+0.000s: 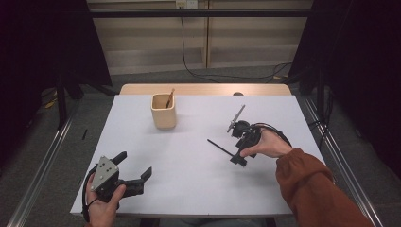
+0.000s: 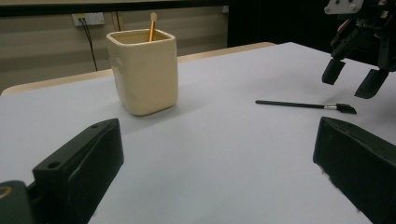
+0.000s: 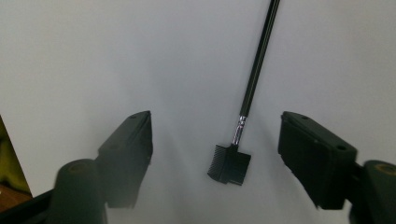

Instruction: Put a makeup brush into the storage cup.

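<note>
Your left gripper (image 1: 135,171) is resting spread at the bench's (image 1: 189,161) near edge. Your right gripper (image 3: 215,154) is hovering, jaws apart, straddling the black comb brush (image 3: 245,107) lying mid-bench. Farther back, the unmarked cream cup (image 1: 163,111) is holding a stick (image 1: 169,99).

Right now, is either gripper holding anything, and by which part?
Nothing is held. The right gripper straddles the black brush untouched; the left gripper is open.

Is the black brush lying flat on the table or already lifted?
Lying flat: the black brush rests on the table, between the right tongs, whose jaws don't touch it.
</note>
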Available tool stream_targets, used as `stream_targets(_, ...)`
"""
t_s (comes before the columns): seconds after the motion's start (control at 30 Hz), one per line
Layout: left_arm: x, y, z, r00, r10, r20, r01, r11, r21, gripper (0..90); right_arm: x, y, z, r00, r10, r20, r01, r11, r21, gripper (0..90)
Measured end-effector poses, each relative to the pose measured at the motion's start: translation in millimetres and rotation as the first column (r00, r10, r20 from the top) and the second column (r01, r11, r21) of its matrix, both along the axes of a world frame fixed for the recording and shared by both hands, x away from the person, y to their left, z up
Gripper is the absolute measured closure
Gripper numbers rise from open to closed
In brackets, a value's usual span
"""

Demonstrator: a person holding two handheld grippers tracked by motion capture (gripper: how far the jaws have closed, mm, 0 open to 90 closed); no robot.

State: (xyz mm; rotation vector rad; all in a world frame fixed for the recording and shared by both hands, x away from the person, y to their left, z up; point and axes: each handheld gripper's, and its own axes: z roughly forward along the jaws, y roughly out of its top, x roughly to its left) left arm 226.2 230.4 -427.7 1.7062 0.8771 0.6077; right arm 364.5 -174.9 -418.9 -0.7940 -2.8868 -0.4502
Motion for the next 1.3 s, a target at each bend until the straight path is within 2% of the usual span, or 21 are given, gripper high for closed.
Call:
stream_targets(0.1,-0.1,0.1,0.0,1.0,0.001,0.002,-0.001,1.0,0.001,1.7,1.4,1.3,-2.8,1.0,0.005,-0.003,-0.005,1.0,-0.009,35.8)
stream_targets(0.23,-0.5,0.1,0.3,1.0,0.001,0.005,-0.001,1.0,0.006,1.6,4.2,2.0,-7.7,1.0,0.0,-0.001,0.0,0.999,-0.039,39.0)
stream_targets(0.4,-0.3,0.2,0.2,1.0,0.004,0.005,-0.004,1.0,0.005,1.6,5.6,5.6,-11.4,0.9998,-0.001,-0.018,0.0,0.999,-0.048,45.1)
stream_targets(0.47,-0.5,0.1,0.3,1.0,0.001,0.005,-0.001,1.0,0.007,1.6,6.5,7.1,-14.3,0.9999,-0.001,-0.01,0.0,0.998,-0.066,46.8)
stream_targets(0.8,0.3,-0.8,0.3,0.9999,-0.002,0.01,0.002,0.9999,0.016,1.6,7.8,14.5,-24.7,0.9987,-0.001,-0.05,-0.004,0.995,-0.103,52.1)
stream_targets(1.03,0.2,-0.4,0.3,0.9999,-0.003,0.013,0.003,0.9997,0.022,1.6,8.5,16.7,-29.7,0.9993,-0.005,-0.037,0.0,0.989,-0.145,58.7)
stream_targets(1.3,0.2,-1.1,0.0,0.9999,-0.004,0.012,0.003,0.9998,0.022,1.6,12.2,15.8,-30.8,0.9988,-0.041,-0.027,0.037,0.988,-0.147,66.7)
